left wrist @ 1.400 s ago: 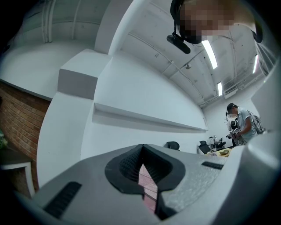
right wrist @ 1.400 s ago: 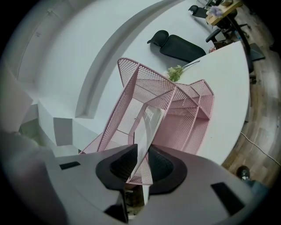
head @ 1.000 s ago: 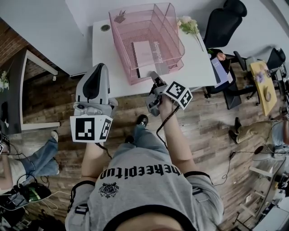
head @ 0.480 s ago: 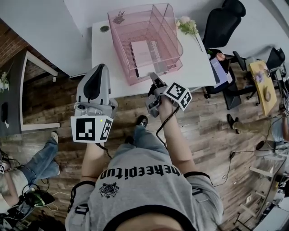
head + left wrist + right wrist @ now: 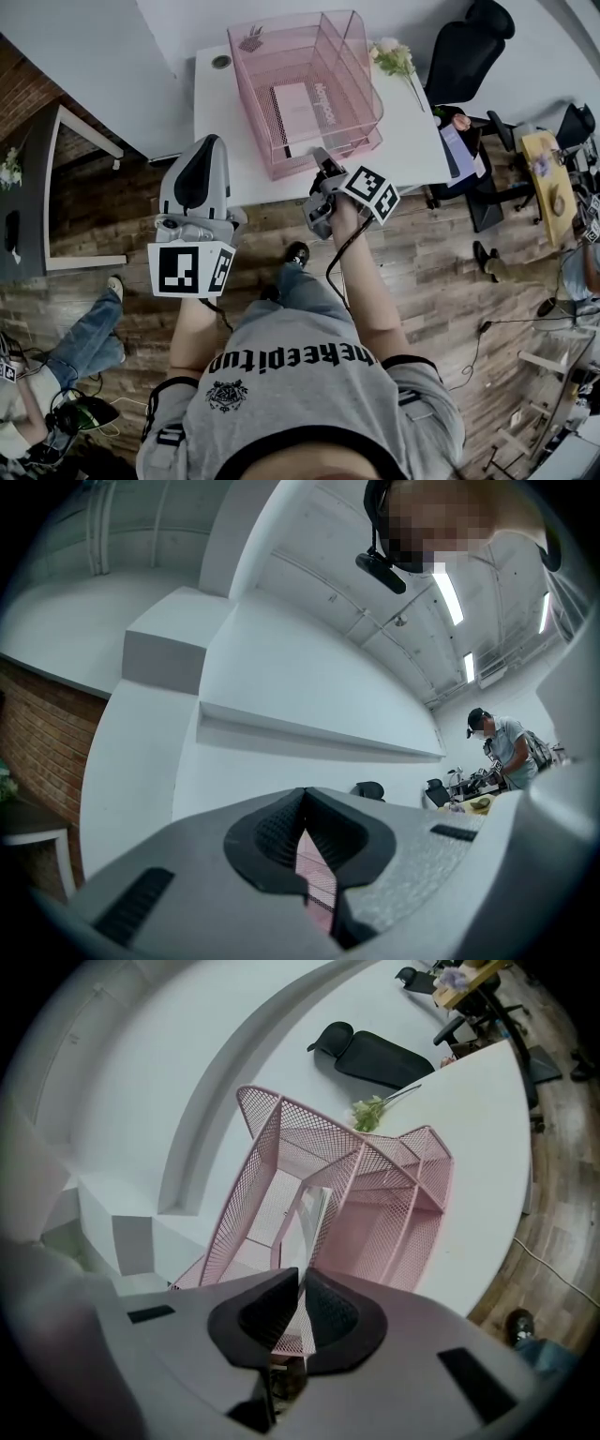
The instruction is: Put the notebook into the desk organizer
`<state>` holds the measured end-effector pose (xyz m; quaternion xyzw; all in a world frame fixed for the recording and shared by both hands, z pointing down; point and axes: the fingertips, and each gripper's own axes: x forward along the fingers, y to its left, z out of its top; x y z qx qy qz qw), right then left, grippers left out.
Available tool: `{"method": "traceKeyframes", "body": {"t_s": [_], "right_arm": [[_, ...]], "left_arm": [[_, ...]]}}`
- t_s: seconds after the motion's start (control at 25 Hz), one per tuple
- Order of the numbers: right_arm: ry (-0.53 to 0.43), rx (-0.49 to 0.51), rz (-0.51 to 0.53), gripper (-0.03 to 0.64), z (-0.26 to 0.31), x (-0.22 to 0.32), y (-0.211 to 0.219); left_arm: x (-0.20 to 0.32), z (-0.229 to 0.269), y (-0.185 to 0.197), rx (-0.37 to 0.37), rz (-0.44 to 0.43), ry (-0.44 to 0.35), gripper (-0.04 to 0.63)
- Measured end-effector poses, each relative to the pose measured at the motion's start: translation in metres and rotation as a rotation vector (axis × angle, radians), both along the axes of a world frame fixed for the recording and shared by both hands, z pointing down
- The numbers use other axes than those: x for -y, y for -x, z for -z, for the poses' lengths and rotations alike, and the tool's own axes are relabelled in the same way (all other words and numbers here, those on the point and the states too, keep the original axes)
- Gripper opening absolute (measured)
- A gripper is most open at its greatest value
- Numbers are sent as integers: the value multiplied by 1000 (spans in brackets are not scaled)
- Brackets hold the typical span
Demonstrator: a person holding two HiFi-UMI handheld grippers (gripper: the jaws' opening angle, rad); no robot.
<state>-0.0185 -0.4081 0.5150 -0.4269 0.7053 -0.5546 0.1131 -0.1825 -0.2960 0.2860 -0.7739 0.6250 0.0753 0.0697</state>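
Note:
The pink mesh desk organizer (image 5: 361,66) stands on the white desk (image 5: 220,141). The notebook (image 5: 298,108) lies inside it, pale with a pink cover part beside it. In the right gripper view the notebook (image 5: 315,1213) shows between the organizer's (image 5: 412,1204) mesh dividers. My right gripper (image 5: 321,157) sits at the organizer's front edge, shut and holding nothing; its jaws (image 5: 302,1277) meet at the tips. My left gripper (image 5: 201,142) hovers at the desk's front left, tilted upward, also shut and empty (image 5: 302,795).
A flower sprig (image 5: 392,54) lies on the desk right of the organizer. A black office chair (image 5: 464,47) stands behind the desk, and another desk (image 5: 548,173) is at far right. A seated person's legs (image 5: 84,328) are on the wooden floor at left. A person (image 5: 502,747) stands far off.
Both grippers hold their places and stay shut. The head view has shifted slightly, and a person's feet at the right have moved off.

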Motion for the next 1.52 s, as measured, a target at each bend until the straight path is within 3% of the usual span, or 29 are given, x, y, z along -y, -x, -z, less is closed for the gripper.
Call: {"method": "traceKeyframes", "body": {"t_s": [0.32,0.64,0.92,1.2,1.52], "right_arm": [[-50,-70,27,28,7,-3,0],[-54,-67,21,54,8,-11,-4],[-50,-118,22,39,6,-3,-1],[-111,-197,70,42,12,-4,6],[-114,-208,76,86,9,-10,3]], "left_arm": [[-4,3,-4,6,-1,-1,5],[-17,8,-13,15,-17,-14,5],[-29,12,-10,35,-3,-13,5],[-32,12,-7,39,7,-12,5],[-33,13,-8,38,6,-15,5]]}}
